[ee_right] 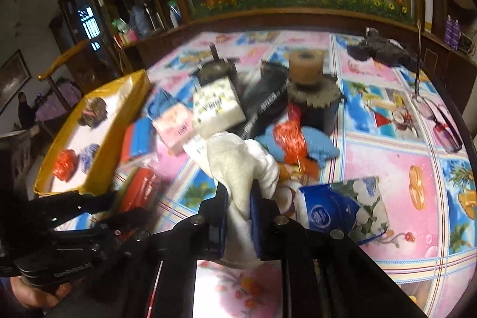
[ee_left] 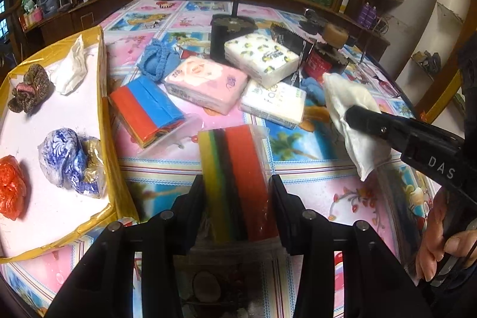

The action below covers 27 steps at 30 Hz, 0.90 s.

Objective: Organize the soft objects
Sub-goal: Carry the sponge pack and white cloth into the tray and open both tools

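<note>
The left tool (ee_left: 238, 192) squeezes a striped pack (ee_left: 238, 181) between its fingers, low over the counter (ee_left: 298, 169). The right tool (ee_right: 238, 198) pinches a white cloth (ee_right: 238, 166), which sticks out in front of it.

Three rectangular wrapped tissue packs lie in a cluster: one pink (ee_left: 205, 84), one white with yellow-and-black spots (ee_left: 262, 58), one plain white (ee_left: 272, 103). There are two stacks of multicoloured sponges in clear wrap (ee_left: 147, 111) (ee_left: 238, 184). The yellow-edged white tray (ee_left: 107, 139) holds four soft bundles.
</note>
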Tool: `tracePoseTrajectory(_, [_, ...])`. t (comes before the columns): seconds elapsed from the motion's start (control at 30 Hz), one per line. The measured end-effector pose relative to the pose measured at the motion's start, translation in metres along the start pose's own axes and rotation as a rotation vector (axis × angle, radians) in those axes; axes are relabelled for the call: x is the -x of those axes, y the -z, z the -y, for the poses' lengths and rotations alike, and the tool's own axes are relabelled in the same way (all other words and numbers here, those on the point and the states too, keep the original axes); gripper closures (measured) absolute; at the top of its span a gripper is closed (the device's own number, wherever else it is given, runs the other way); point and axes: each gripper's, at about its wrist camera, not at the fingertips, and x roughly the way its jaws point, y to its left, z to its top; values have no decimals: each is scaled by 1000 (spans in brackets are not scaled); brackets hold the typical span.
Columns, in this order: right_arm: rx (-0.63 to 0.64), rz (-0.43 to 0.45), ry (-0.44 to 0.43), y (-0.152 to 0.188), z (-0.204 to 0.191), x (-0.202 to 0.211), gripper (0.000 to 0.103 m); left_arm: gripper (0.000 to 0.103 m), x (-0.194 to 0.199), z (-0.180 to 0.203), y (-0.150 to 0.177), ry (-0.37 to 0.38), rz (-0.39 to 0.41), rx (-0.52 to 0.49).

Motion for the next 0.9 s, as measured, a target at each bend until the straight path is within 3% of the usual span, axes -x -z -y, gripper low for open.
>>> tracePoseTrajectory(0.13, [25, 33, -30, -1, -9, 7, 89, 62, 6, 3, 1, -25, 30, -17])
tracePoseTrajectory(0.9, [41, -2, -61, 4, -17, -6, 89, 62, 14, 17, 4, -108, 81, -91])
